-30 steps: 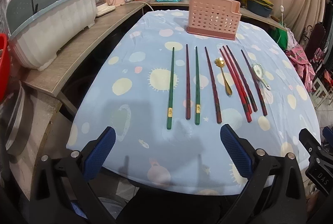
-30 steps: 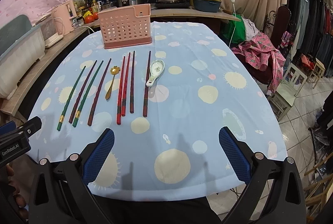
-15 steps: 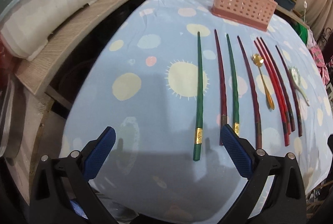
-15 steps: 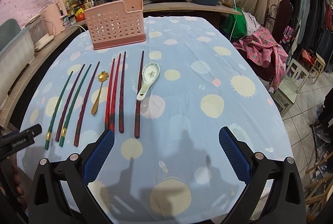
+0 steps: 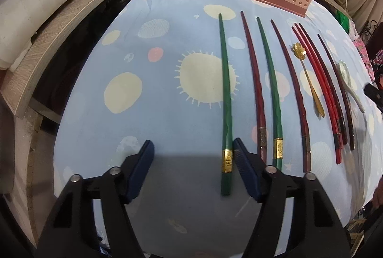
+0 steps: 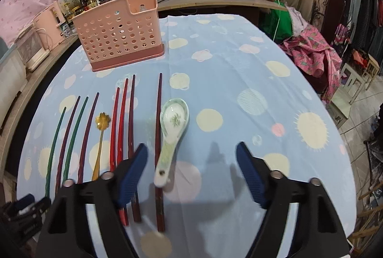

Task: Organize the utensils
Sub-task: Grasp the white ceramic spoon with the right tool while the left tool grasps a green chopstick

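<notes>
Pink holder (image 6: 119, 35) at bench far edge – contents hidden. Utensil row (image 5: 275, 90) mid-bench toward near edge; right side bare. Left tool (image 5: 192, 169), right tool (image 6: 191, 171) – jaws just narrowing, nothing gripped.

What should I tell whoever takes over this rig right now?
Left gripper: jaws have just been closing, still open, leftmost green chopstick inside them by the right pad.
Right gripper: jaws also just closing, still open, ceramic spoon handle and a dark red chopstick between them.
Pink utensil holder stands at the table's far end; nothing visible in it.
Done: nothing. Left: eight chopsticks, gold spoon, ceramic spoon.
</notes>
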The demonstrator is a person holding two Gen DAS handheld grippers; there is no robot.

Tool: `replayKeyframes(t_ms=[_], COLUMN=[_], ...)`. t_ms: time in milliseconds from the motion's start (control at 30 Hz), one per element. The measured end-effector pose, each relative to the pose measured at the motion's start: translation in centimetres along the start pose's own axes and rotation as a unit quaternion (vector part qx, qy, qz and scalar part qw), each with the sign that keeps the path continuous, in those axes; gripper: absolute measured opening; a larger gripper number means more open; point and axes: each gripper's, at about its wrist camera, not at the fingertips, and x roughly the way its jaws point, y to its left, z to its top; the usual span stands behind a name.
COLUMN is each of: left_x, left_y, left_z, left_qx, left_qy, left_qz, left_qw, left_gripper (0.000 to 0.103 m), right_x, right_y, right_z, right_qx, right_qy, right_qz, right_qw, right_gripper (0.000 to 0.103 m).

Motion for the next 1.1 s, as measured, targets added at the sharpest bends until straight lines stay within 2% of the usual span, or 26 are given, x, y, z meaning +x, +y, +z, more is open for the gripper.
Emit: replayKeyframes(t_ms=[33,100,167,200,300,633,1100], left_x=[0.0,-0.1,-0.2,-0.2,0.0,0.0,-0.5], left_y=[0.0,-0.2,-0.4,-0.5,-0.7,-0.7,-0.7], left_z=[0.1,0.1,0.1,0.2,0.2,0.1,-0.8], left_qx=[0.0,0.002,0.007,0.009,0.012,0.012,0.007], left_qy=[0.0,0.002,0.002,0.002,0.001,-0.003,-0.008], left_qz=[-0.003,-0.012,-0.021,-0.023,-0.023,-0.026,-0.041], left_qw=[1.0,0.9999,0.9998,0.9997,0.9997,0.9996,0.9991], left_gripper=[0.056,0.044,0.037,0.035,0.035,0.035,0.035], right_x=[0.5,1.5,2.5,3.1,4.0,4.0,3.1], right_y=[0.0,0.2,0.2,0.2,0.3,1.2,-0.1], right_z=[0.2,0.7,0.7,0.6,0.2,-0.2,-2.5], right_qx=[0.003,0.007,0.011,0.014,0.017,0.009,0.018], right_qy=[0.003,0.014,0.027,0.035,0.049,0.054,0.058], right_qz=[0.003,0.009,0.015,0.021,0.029,0.049,0.067], right_qw=[1.0,1.0,0.999,0.999,0.998,0.997,0.996], right_gripper=[0.059,0.043,0.033,0.026,0.02,0.015,0.012])
